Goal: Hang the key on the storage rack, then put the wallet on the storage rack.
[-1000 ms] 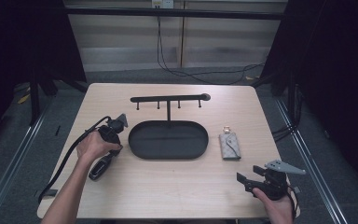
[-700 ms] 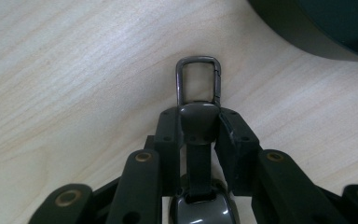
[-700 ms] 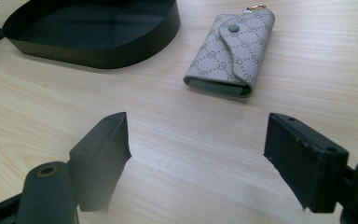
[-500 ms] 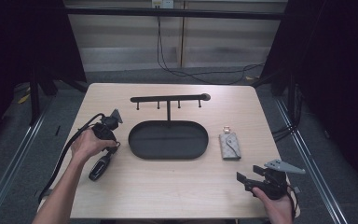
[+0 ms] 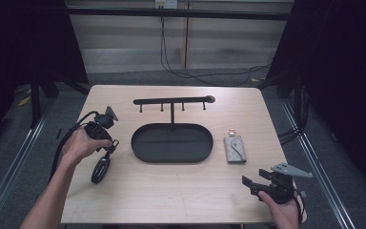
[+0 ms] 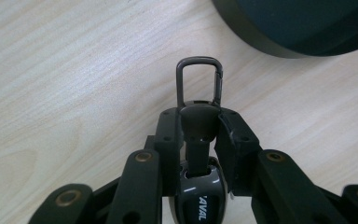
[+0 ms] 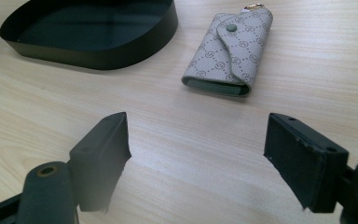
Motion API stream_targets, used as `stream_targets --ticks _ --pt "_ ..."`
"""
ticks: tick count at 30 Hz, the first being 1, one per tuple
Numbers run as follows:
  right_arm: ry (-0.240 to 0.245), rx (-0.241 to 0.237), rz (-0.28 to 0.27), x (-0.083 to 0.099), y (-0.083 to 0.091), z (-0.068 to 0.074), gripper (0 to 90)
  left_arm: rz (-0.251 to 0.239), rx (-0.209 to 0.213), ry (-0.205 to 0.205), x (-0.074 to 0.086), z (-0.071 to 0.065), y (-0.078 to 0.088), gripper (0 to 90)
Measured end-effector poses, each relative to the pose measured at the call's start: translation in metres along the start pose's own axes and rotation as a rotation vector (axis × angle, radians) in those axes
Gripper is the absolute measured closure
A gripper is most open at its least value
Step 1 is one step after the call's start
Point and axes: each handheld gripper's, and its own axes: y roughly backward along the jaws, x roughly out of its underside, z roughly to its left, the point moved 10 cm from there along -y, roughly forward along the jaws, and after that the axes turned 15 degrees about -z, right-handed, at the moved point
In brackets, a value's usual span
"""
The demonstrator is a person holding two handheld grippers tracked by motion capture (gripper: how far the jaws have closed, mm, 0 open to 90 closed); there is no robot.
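Hanging key fob [image 6: 199, 186] clamped between left tool [image 6: 199, 122] jaws

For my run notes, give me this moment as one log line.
left gripper: shut on key fob, carabiner clip forward | right gripper: open, empty | key pouch: on table beside tray

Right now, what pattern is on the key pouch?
Pale grey with a repeating diamond-and-circle print; the key pouch shows best in the right gripper view.
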Motion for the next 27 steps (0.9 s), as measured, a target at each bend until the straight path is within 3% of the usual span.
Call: stream_targets --ticks 8,12,21,27 --pt "0.001 -0.002 -0.002 0.000 0.001 0.000 21.8 -0.059 0.014 -0.027 -0.003 -0.005 0.020 71.1" --pt "-0.001 0.000 -0.001 0.000 0.000 0.000 21.9 -0.071 0.007 -0.050 -0.003 -0.006 0.031 71.1" --pt "-0.003 0.001 -0.001 0.000 0.000 0.000 21.8 -0.104 0.007 -0.059 -0.005 -0.009 0.050 71.2" --pt "-0.002 0.003 0.001 0.000 0.000 0.000 21.8 -0.106 0.015 -0.097 -0.007 -0.015 0.060 71.2"
